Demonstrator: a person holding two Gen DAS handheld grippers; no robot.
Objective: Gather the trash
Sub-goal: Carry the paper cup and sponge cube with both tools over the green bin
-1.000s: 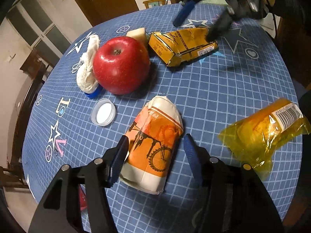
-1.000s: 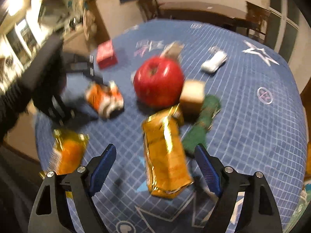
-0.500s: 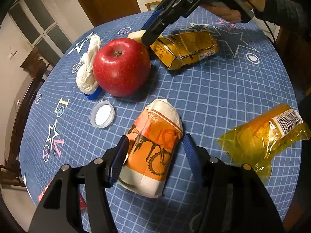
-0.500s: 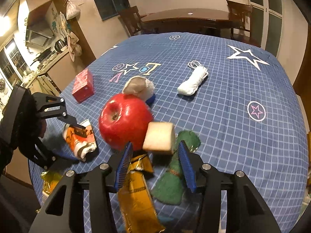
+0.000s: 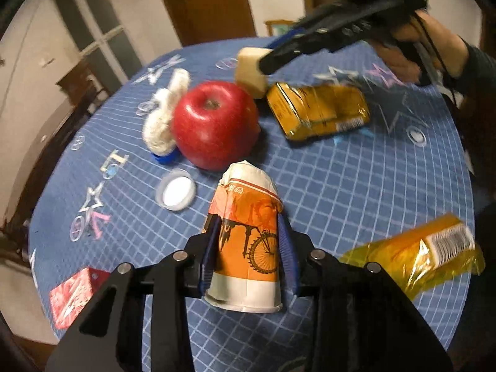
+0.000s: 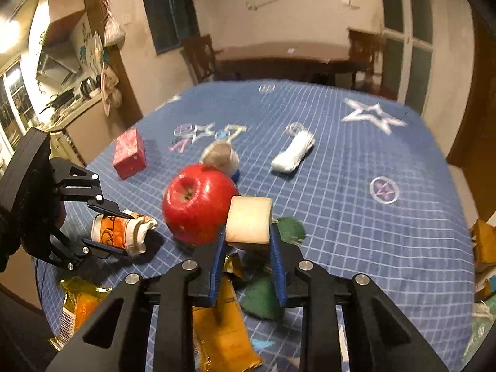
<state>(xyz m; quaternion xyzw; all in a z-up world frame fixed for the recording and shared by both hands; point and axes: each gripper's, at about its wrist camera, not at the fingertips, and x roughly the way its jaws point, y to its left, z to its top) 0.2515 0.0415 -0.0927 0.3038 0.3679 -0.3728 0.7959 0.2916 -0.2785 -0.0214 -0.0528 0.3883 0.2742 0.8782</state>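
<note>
Left jaws: the left gripper (image 5: pixel 248 248) is closed on the crushed orange-and-white paper cup with a bicycle print (image 5: pixel 246 232), both blue pads pressed to its sides; the right wrist view suggests the cup is raised just off the cloth, though that is hard to confirm.
Right jaws: the right gripper (image 6: pixel 246 249) is clamped on the pale beige foam-like block (image 6: pixel 249 223), carried above the table.
Around the left jaws: the red apple (image 5: pixel 215 124) lies at 12 o'clock from the cup, the small white round lid (image 5: pixel 176 189) at 10 o'clock, the crinkled yellow-orange plastic wrapper with a barcode (image 5: pixel 415 257) at 3 o'clock.
Around the right jaws: the gold foil snack packet (image 6: pixel 221 328) lies at 7 o'clock under the fingers, a dark green cloth-like piece (image 6: pixel 263 297) directly beneath.
Farther out: a white rope bundle (image 6: pixel 293 153), a red box (image 6: pixel 129 153) and a pale round object behind the apple (image 6: pixel 220 155) rest on the blue grid-patterned tablecloth (image 6: pixel 356 217).
Progress: early, by my judgement; two items are gripped, none visibly deposited.
Left to do: no bin shows in either view; both wrappers and probably the lid remain uncollected.
</note>
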